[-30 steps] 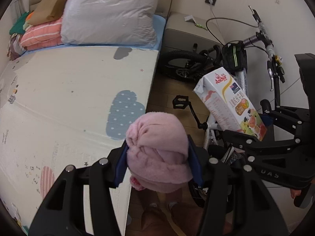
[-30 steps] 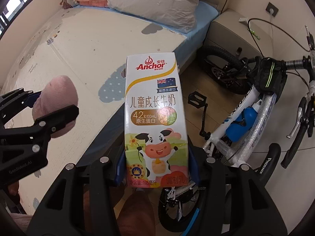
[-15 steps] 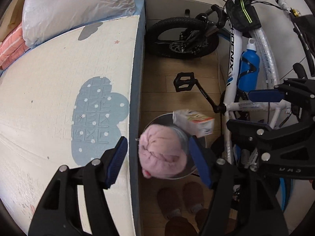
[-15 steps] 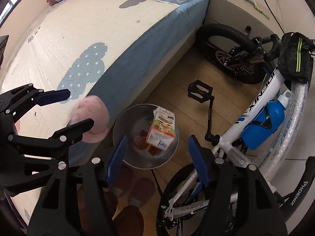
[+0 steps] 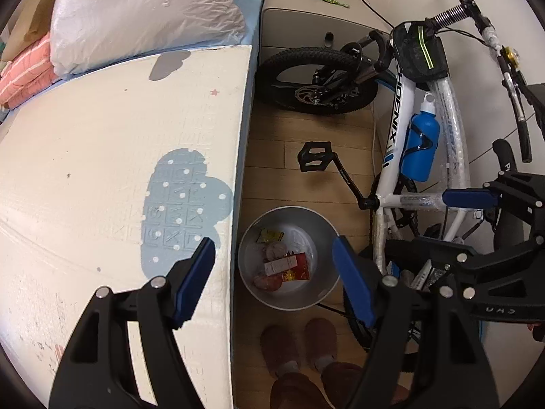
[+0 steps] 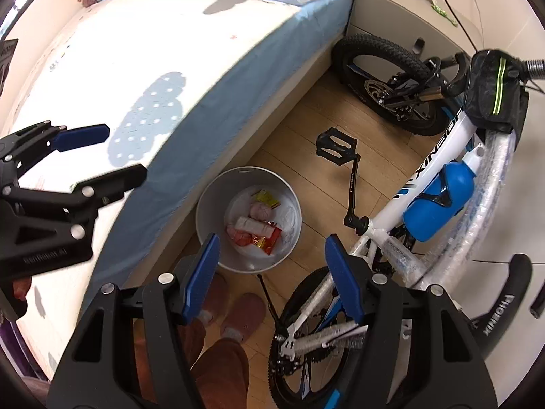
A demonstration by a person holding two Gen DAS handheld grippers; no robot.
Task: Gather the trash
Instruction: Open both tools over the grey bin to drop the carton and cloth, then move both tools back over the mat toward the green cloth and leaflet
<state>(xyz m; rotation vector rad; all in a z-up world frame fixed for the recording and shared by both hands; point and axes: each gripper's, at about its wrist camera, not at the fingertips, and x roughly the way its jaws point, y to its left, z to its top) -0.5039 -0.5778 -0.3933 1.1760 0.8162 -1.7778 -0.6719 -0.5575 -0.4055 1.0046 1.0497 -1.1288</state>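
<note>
A grey round bin (image 5: 308, 301) (image 6: 208, 201) stands on the wood floor between the bed and the bicycle. Inside it lie a milk carton (image 5: 280, 266) (image 6: 253, 225), a pink fuzzy ball (image 5: 275, 249) (image 6: 260, 209) and several snack wrappers. My left gripper (image 5: 272, 248) hangs above the bin, its jaws opening with nothing between the blue pads. My right gripper (image 6: 272, 242) hovers over the bin's near rim, open and empty. The left gripper (image 6: 110, 155) also shows at the left of the right wrist view, above the bed edge.
A bed with a cream play mat (image 5: 102, 170) and blue sheet (image 6: 211, 116) flanks the bin. A white bicycle (image 5: 395, 143) with a blue bottle (image 6: 437, 204) and a jutting pedal (image 6: 335, 146) stands close on the other side. A person's slippered feet (image 5: 299, 344) are below the bin.
Both grippers let go and opened: the pink ball and the milk carton dropped and now lie in the bin. Both hands sank toward the bin and tilted further down.
</note>
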